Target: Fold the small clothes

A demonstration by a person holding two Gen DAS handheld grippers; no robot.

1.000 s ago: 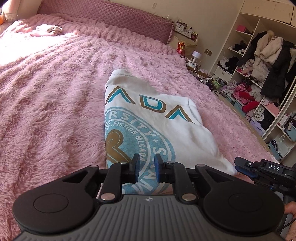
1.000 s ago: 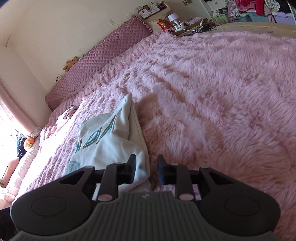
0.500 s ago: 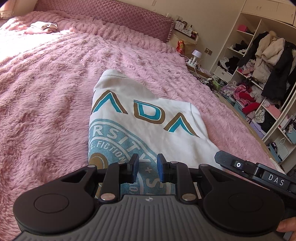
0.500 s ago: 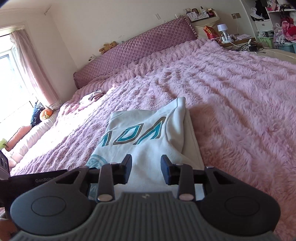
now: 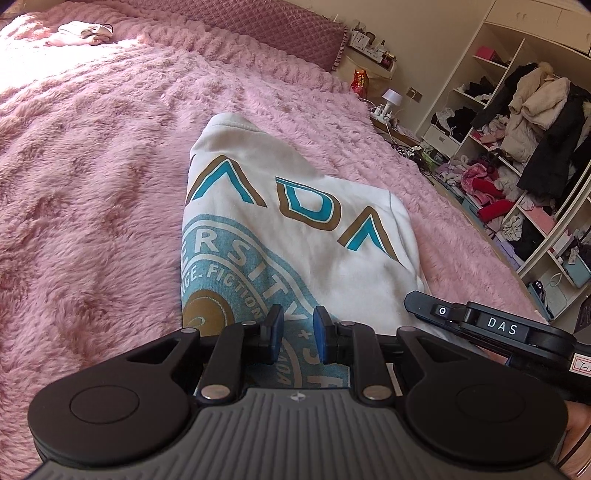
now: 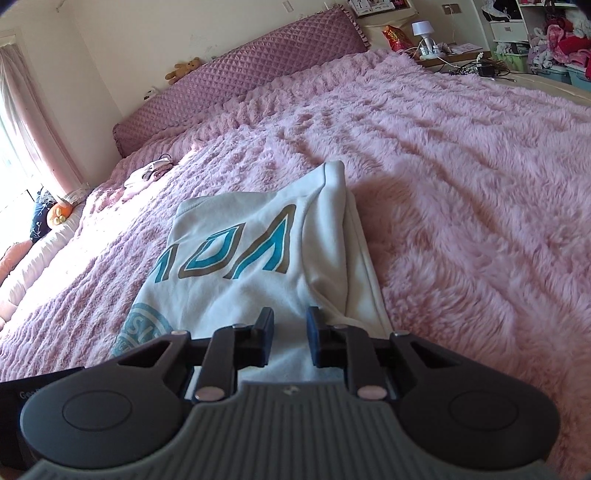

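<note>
A white sweatshirt [image 5: 295,229] with teal and gold letters and a round teal print lies folded on the pink fluffy blanket [image 5: 92,184]. My left gripper [image 5: 298,332] hovers over its near end, above the round print, jaws a narrow gap apart with only flat cloth showing between them. The right tool's black housing [image 5: 495,326] is at its right. In the right wrist view the sweatshirt [image 6: 236,288] runs away from me, its folded sleeve edge on the right. My right gripper [image 6: 290,332] sits over the near edge; its jaws are closing, with white cloth in the gap and no pinch showing.
A small pale garment [image 5: 79,32] lies far up the bed near the quilted headboard [image 5: 258,26]. Open shelves crammed with clothes [image 5: 517,147] stand past the bed's right side. A bedside shelf holds a lamp [image 5: 391,98]. Wide pink blanket [image 6: 461,184] spreads to the right.
Both grippers have moved in over the sweatshirt's near end. The right one swung from the garment's right edge onto it and rolled level; its jaws widened, then narrowed.
</note>
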